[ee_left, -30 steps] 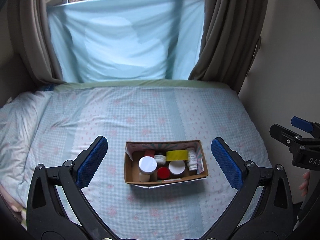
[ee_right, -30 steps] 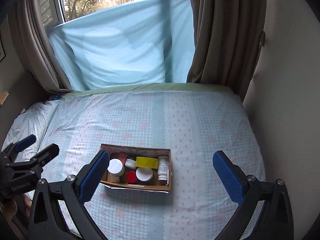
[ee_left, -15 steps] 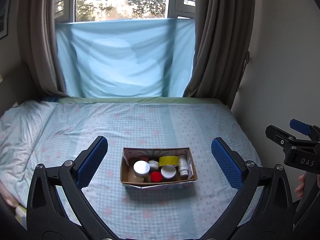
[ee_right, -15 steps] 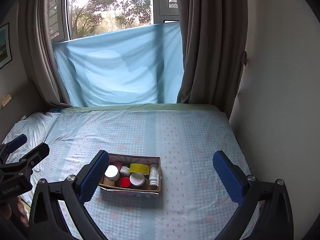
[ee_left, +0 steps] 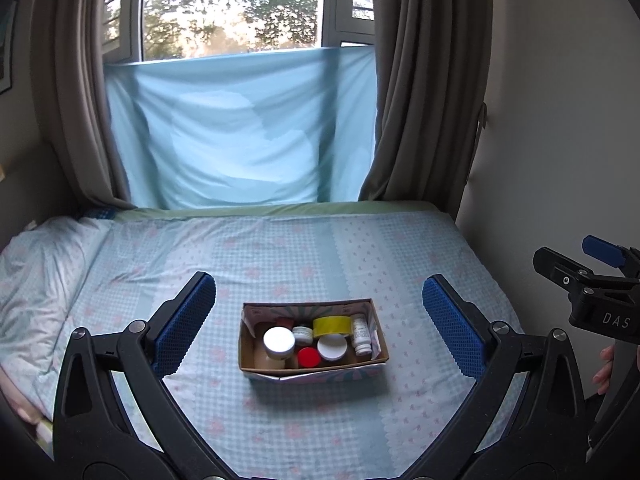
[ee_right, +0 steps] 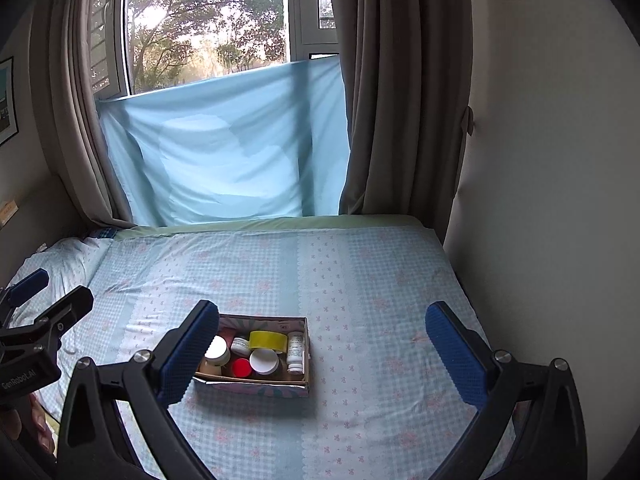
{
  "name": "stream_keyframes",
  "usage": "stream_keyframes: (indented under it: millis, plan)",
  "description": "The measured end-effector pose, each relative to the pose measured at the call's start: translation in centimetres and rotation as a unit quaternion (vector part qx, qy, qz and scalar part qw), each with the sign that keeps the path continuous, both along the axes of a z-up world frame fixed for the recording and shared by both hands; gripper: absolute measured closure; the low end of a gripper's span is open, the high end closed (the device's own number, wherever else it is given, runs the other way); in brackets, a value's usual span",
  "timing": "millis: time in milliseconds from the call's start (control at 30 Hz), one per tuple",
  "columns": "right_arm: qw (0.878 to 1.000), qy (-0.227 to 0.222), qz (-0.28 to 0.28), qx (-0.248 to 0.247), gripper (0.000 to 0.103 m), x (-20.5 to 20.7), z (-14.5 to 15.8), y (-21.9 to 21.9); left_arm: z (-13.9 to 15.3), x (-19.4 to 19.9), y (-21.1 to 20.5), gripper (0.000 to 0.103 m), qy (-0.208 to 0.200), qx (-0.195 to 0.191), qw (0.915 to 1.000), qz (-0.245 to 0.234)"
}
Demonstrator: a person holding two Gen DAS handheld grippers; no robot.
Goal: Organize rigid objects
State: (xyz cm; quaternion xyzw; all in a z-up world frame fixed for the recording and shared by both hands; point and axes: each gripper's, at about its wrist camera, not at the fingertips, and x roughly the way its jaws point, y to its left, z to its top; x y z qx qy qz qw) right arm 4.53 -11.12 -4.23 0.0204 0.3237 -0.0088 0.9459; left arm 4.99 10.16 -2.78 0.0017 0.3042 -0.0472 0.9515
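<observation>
An open cardboard box (ee_left: 312,367) sits on the bed, also in the right wrist view (ee_right: 256,384). It holds several items: a yellow tape roll (ee_left: 331,325), a white bottle (ee_left: 361,334), white-lidded jars (ee_left: 279,342) and a red cap (ee_left: 308,357). My left gripper (ee_left: 318,326) is open and empty, well back from the box. My right gripper (ee_right: 322,348) is open and empty, the box near its left finger (ee_right: 188,356). Each gripper shows at the edge of the other's view.
The bed (ee_left: 280,252) has a blue checked sheet and a pillow (ee_left: 36,264) at the left. A blue cloth (ee_left: 240,128) hangs over the window between brown curtains (ee_left: 424,88). A wall (ee_right: 540,160) runs along the bed's right side.
Both grippers have pulled back and tilted up: the box looks smaller and farther, and more of the window shows. Both stay open and empty.
</observation>
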Motion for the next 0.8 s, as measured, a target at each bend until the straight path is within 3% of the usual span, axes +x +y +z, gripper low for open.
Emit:
stream_keyframes:
  millis: [800]
  plan:
    - [1.000,-0.010,-0.001,0.002,0.000,-0.2,0.2,-1.3,0.6,-0.5,-1.9,0.000,-0.021,0.017,0.9996,0.008]
